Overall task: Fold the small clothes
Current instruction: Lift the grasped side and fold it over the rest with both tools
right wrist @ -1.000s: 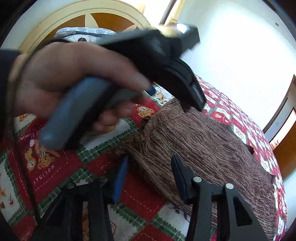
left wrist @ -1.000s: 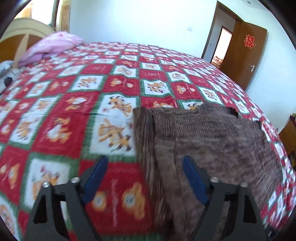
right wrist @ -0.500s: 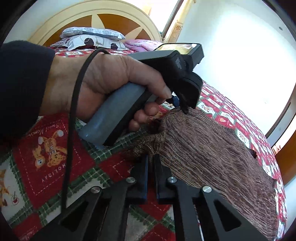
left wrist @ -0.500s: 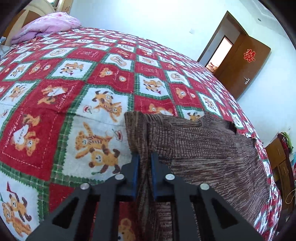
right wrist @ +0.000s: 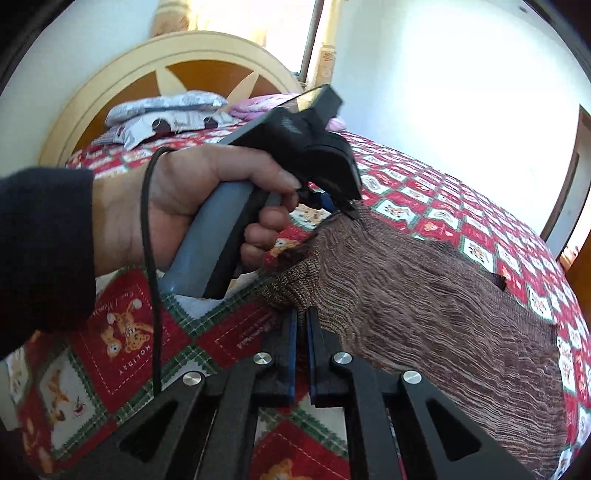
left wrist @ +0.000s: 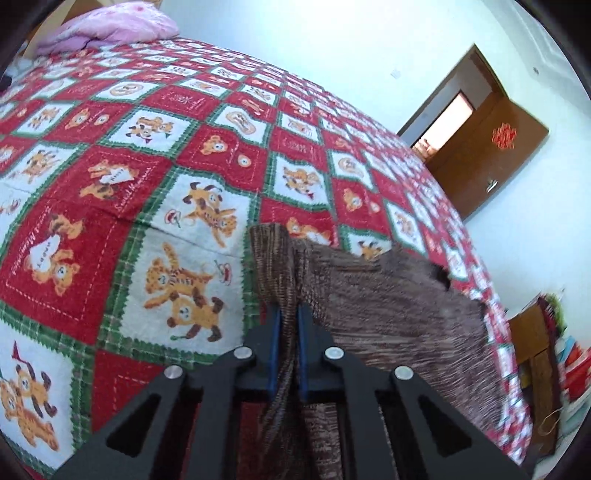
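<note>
A brown knitted garment [left wrist: 388, 310] lies on a bed with a red, white and green bear-print quilt [left wrist: 147, 177]. My left gripper [left wrist: 287, 314] is shut on the garment's near left edge, and the pinched knit stands up above the quilt. In the right wrist view the garment [right wrist: 424, 302] spreads to the right. My right gripper [right wrist: 302, 317] is shut on its near corner. The left gripper [right wrist: 347, 206], held in a hand, grips the garment's edge further along.
A pink pillow [left wrist: 110, 29] and a grey patterned pillow [right wrist: 162, 114] lie by the cream and brown headboard [right wrist: 110, 88]. An open brown door [left wrist: 491, 155] is beyond the bed. A wooden stand [left wrist: 532, 332] is to the right of the bed.
Both grippers went from open to shut on the garment's edge. Since then they have lifted that edge off the quilt.
</note>
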### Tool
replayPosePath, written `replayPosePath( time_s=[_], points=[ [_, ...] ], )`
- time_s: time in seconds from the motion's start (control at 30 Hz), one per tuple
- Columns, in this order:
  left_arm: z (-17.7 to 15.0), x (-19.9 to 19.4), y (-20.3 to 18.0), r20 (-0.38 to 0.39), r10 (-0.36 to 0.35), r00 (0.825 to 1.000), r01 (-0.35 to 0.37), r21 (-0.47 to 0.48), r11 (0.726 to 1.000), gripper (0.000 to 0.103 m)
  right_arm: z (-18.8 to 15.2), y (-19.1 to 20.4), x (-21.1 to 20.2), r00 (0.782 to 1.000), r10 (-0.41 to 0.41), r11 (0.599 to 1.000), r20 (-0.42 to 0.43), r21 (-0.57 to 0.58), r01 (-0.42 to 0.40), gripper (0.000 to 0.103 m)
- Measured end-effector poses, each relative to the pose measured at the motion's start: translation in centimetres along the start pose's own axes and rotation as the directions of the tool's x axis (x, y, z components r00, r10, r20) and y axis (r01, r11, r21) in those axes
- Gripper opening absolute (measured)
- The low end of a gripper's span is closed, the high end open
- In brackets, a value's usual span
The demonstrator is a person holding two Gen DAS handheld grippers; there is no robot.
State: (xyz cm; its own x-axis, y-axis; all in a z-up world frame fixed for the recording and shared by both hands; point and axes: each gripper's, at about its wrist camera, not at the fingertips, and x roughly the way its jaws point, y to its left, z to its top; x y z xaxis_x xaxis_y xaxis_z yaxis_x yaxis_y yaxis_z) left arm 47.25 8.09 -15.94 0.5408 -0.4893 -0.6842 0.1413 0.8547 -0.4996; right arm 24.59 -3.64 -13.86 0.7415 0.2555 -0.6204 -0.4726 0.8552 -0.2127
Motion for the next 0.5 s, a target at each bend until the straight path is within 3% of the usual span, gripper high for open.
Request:
replayPosePath(
  time_s=[0.13, 0.5],
  points=[
    [0.4, -0.6, -0.8, 0.016, -0.034, 0.999, 0.034, -0.029, 0.999, 0.009, 0.0, -0.8, -0.5, 1.000, 0.005, 0.999, 0.005, 0.034, -0.005, 0.004],
    [0.9, -1.1, -5.7, 0.035, -0.094, 0.995, 0.093, 0.013, 0.996, 0.009, -1.1, -4.4, -2.6, 0.999, 0.036, 0.988, 0.015, 0.151, -0.038, 0.003]
  ],
)
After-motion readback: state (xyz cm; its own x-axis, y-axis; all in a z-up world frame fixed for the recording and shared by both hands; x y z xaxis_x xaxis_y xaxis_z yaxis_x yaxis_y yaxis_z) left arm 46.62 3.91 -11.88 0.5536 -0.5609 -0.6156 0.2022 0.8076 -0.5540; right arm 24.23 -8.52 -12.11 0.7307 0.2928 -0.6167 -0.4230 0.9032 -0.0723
